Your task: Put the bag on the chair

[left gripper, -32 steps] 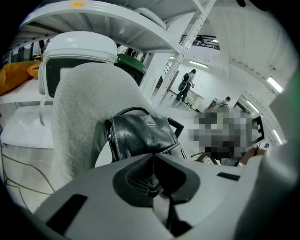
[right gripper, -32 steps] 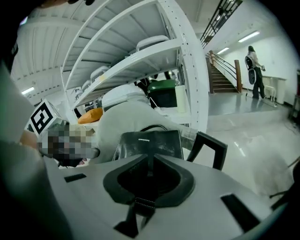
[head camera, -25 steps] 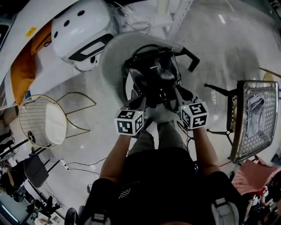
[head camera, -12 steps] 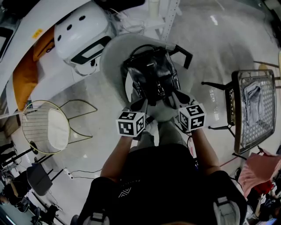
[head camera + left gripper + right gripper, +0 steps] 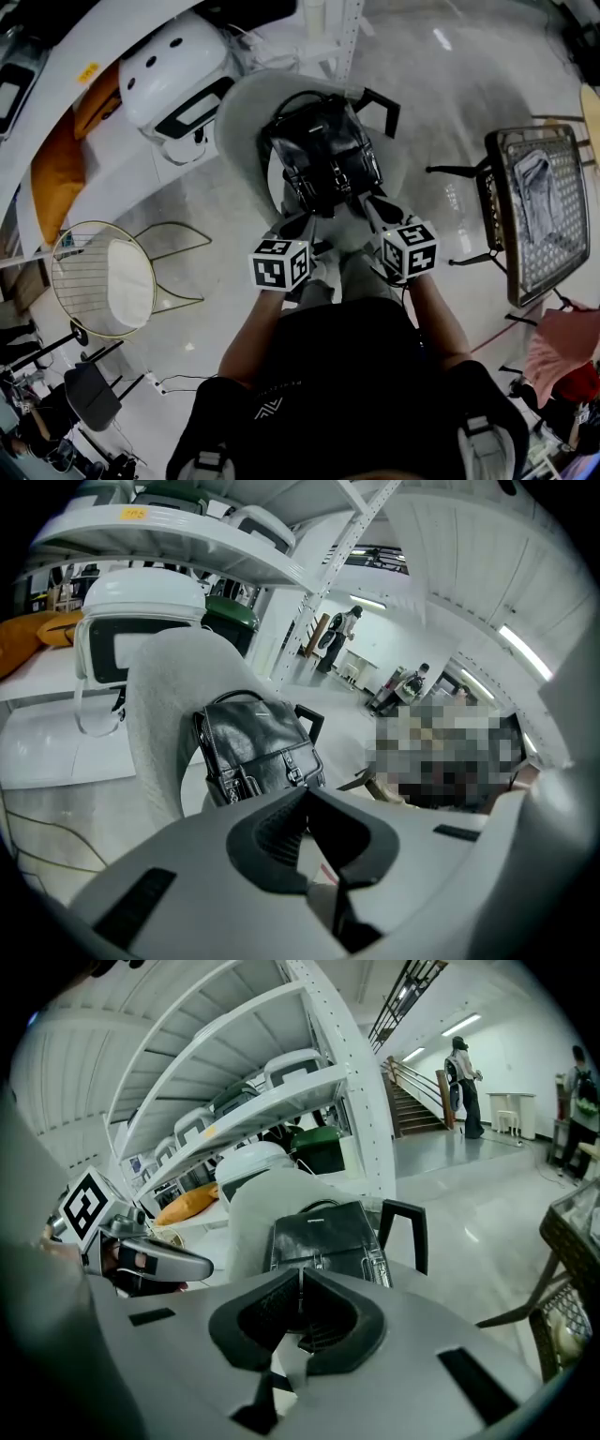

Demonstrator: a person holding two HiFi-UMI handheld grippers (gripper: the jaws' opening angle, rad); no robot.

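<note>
While the black leather bag stood upright on the grey chair against its backrest, it lay straight ahead of the left gripper and right gripper, both pressed together, empty, equally near

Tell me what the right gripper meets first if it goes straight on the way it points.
Most likely the black bag, standing on the grey chair just past the right gripper; the gap is hard to judge.
</note>
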